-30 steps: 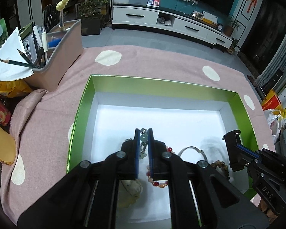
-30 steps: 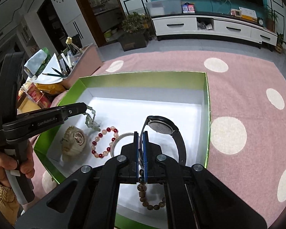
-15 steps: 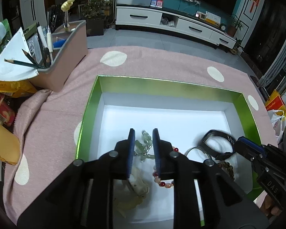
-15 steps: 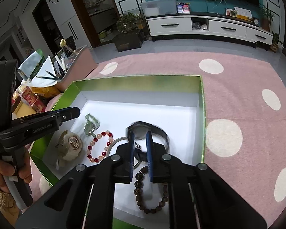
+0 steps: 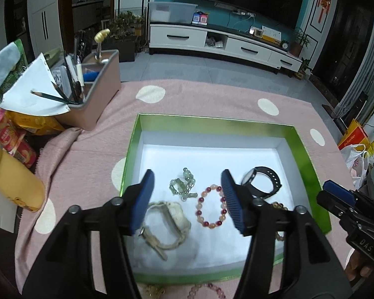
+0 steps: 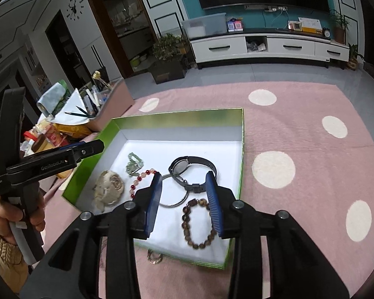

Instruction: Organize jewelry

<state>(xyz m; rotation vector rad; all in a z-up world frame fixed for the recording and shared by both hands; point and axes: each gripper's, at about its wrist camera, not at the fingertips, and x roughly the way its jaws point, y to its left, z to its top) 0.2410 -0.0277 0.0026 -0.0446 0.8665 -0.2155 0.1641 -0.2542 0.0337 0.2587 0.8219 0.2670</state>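
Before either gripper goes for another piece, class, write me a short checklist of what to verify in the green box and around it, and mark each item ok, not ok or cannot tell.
1. Left gripper empty: ok, jaws opening, nothing between the pads.
2. Right gripper empty: ok, jaws opening, clear above the brown bead bracelet.
3. Green jade piece lies in the green box: ok.
4. Black watch lies in the box: ok; whether it touches the silver bangle, cannot tell.
5. All jewelry boxed: not ok, a pink bracelet and a gold piece lie on the pink cloth.
6. Grippers apart from each other: ok.
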